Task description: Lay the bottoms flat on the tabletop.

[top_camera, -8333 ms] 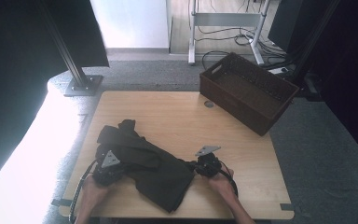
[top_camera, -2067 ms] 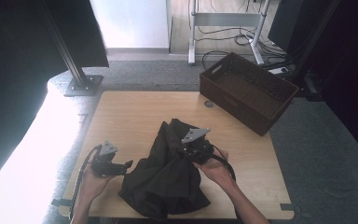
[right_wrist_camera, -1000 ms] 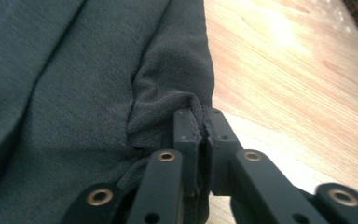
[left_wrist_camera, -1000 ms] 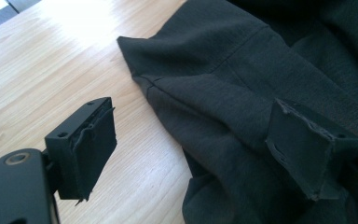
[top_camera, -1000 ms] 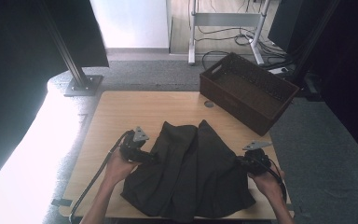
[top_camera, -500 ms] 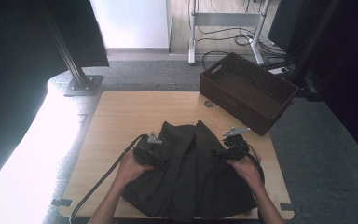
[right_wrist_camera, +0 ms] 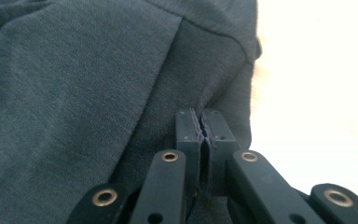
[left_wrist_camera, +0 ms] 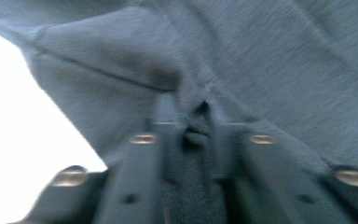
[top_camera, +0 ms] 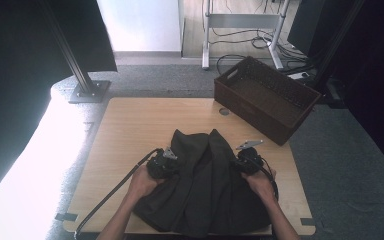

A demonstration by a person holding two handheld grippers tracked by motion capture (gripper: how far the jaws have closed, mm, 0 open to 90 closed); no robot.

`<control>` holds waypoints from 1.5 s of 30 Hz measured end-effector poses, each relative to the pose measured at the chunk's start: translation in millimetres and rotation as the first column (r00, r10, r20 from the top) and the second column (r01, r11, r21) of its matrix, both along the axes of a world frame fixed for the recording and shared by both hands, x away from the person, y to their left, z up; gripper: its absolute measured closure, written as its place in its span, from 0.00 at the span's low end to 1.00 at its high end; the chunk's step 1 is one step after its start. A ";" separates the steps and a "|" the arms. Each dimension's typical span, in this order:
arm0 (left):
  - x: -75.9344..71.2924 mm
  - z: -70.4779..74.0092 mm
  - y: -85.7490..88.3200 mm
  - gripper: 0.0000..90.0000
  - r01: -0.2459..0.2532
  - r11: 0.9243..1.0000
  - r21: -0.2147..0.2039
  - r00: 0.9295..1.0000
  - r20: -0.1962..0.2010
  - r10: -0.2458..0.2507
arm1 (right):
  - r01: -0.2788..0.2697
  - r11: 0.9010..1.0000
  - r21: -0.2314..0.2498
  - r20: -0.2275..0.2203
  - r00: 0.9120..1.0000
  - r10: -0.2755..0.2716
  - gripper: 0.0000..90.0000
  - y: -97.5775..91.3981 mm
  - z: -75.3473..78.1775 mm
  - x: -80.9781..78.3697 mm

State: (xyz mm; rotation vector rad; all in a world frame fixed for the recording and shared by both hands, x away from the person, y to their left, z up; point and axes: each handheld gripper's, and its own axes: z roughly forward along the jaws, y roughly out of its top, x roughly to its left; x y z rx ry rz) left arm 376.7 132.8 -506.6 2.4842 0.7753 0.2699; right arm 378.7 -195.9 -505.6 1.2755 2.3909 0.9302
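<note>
Bare wooden tabletop (top_camera: 145,125) lies open beyond the crumpled dark grey fabric garment (top_camera: 207,185); left gripper (top_camera: 166,161) and right gripper (top_camera: 243,161), jaws just closed, pinch its edges.

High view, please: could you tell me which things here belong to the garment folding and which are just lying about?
In the job:
- dark garment
- left gripper, shut on it
- right gripper, shut on it

Lying about:
- brown basket
- desk frame
- floor cables

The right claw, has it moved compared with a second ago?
Yes. The right claw has shifted up the table and inward, nearer the brown basket, and has just closed on the dark garment.
</note>
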 end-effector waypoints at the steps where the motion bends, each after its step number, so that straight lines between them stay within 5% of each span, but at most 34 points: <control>1: 0.6 1.9 2.8 0.95 -0.008 1.000 0.009 1.000 0.012 0.008 | 0.007 1.000 -0.006 0.015 1.000 -0.006 0.95 -1.6 3.3 -1.1; 5: 1.5 20.1 26.7 0.96 -0.097 0.995 -0.021 0.991 0.092 0.099 | 0.044 0.999 -0.007 0.068 0.997 -0.043 0.96 -13.8 22.8 -5.4; 9: -1.3 43.8 65.9 0.97 -0.197 0.980 -0.024 0.967 0.159 0.198 | 0.080 0.997 -0.021 0.091 0.993 -0.078 0.96 -29.3 37.2 -6.7; 14: -12.7 44.6 112.9 0.97 -0.289 0.957 -0.006 0.946 0.153 0.286 | 0.140 0.989 -0.043 0.078 0.988 -0.136 0.96 -50.3 36.2 -6.3; 16: -18.2 33.5 126.7 0.97 -0.295 0.955 0.006 0.950 0.108 0.293 | 0.148 0.988 -0.043 0.046 0.988 -0.146 0.96 -54.7 25.3 -5.1; 18: -21.7 21.8 132.8 0.96 -0.274 0.961 0.022 0.961 0.053 0.273 | 0.134 0.990 -0.053 0.005 0.991 -0.134 0.95 -54.8 10.6 -3.7; 21: -23.8 16.8 136.2 0.85 -0.278 0.961 -0.011 0.959 0.055 0.278 | 0.118 0.991 -0.058 -0.004 0.993 -0.118 0.83 -50.7 -0.3 -4.2; 23: -19.6 26.2 136.4 0.64 -0.290 0.957 -0.026 0.952 0.095 0.292 | 0.113 0.992 -0.054 0.017 0.994 -0.112 0.73 -49.0 5.6 -4.5; 26: -8.8 45.1 132.2 0.52 -0.304 0.952 -0.038 0.941 0.144 0.306 | 0.118 0.992 -0.040 0.060 0.992 -0.115 0.65 -49.6 20.9 -2.8; 31: 23.8 50.3 114.0 0.47 -0.307 0.952 -0.003 0.940 0.157 0.304 | 0.123 0.992 -0.033 0.085 0.989 -0.120 0.64 -46.1 27.7 10.5; 34: 41.6 40.8 104.9 0.44 -0.318 0.948 0.033 0.941 0.134 0.311 | 0.119 0.993 -0.027 0.077 0.990 -0.117 0.64 -39.8 20.9 21.4; 38: 63.1 24.1 99.2 0.38 -0.340 0.940 0.021 0.938 0.080 0.338 | 0.115 0.993 -0.023 0.077 0.991 -0.113 0.60 -31.7 10.7 33.3; 42: 75.1 6.2 94.7 0.34 -0.337 0.941 -0.019 0.942 0.002 0.337 | 0.121 0.992 -0.016 0.064 0.991 -0.120 0.56 -25.9 0.2 42.4; 45: 78.7 -6.2 90.9 0.30 -0.327 0.945 0.006 0.944 -0.032 0.327 | 0.118 0.993 -0.025 0.052 0.992 -0.117 0.52 -22.3 -8.6 45.8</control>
